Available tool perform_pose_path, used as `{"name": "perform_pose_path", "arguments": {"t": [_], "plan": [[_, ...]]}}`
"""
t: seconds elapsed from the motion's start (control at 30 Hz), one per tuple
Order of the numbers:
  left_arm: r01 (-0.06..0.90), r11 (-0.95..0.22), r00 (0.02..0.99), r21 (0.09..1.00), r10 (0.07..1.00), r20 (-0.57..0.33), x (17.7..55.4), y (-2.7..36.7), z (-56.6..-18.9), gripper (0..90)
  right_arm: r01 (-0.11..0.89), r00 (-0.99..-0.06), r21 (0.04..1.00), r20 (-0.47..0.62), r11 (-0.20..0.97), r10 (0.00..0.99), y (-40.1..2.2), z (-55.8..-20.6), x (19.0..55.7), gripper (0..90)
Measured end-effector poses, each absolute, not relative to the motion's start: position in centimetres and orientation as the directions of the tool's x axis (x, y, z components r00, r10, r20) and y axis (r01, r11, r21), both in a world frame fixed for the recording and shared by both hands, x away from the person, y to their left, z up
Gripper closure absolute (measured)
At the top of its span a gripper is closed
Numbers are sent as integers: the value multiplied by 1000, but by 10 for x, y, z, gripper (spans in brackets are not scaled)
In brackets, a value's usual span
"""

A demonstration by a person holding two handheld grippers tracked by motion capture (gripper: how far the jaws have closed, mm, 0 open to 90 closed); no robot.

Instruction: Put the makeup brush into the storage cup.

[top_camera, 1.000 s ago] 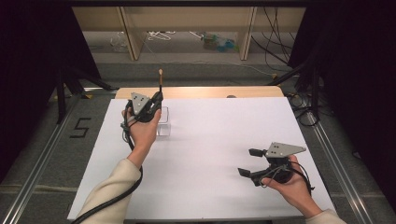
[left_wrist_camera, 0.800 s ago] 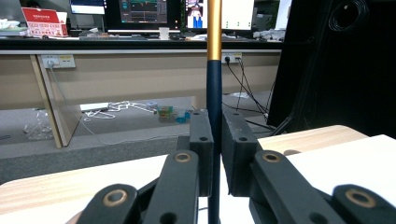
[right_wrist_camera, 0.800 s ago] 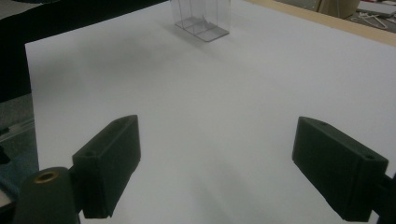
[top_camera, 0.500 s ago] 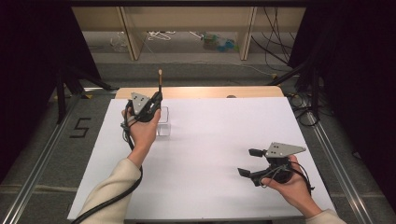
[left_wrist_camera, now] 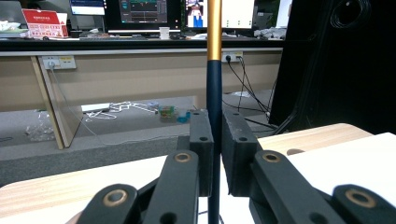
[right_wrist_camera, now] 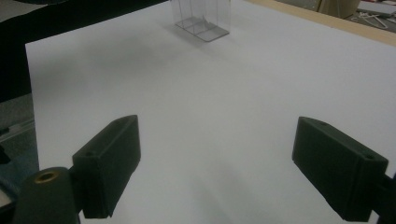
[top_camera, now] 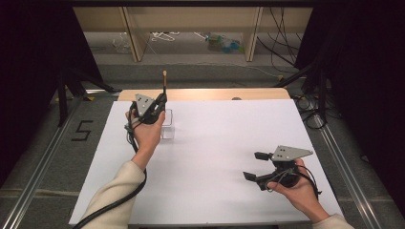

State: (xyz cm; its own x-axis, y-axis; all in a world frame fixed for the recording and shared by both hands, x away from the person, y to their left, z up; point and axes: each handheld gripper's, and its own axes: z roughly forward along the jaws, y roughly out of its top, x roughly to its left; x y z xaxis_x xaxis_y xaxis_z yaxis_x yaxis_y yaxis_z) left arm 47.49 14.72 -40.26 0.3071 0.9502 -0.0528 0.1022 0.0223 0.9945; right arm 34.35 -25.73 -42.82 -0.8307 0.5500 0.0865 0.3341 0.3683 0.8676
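My left gripper (top_camera: 161, 101) is raised over the far left of the white table (top_camera: 224, 138) and is shut on a thin upright stick (top_camera: 165, 82). In the left gripper view the stick (left_wrist_camera: 214, 93) is dark blue below and gold above, clamped between the two black pads of that gripper (left_wrist_camera: 214, 154). A small clear plastic box (top_camera: 167, 130) stands on the table right under that hand. My right gripper (top_camera: 254, 165) rests low at the near right, open, with nothing between its wide-apart jaws (right_wrist_camera: 229, 168). It faces the clear box (right_wrist_camera: 201, 21) across bare white surface.
A wooden strip (top_camera: 215, 94) runs along the table's far edge. Beyond it stand wooden shelf legs (top_camera: 133, 33) with cables and small clutter on the floor. Metal rails (top_camera: 43, 157) flank the table on both sides.
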Motion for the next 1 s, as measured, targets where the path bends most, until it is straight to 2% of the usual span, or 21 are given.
{"name": "perform_pose_path", "arguments": {"t": [1.0], "plan": [[105, 18, 310, 994, 950, -50, 482, 146, -406, 832, 335, -831, 868, 89, 367, 549, -257, -428, 343, 161]]}}
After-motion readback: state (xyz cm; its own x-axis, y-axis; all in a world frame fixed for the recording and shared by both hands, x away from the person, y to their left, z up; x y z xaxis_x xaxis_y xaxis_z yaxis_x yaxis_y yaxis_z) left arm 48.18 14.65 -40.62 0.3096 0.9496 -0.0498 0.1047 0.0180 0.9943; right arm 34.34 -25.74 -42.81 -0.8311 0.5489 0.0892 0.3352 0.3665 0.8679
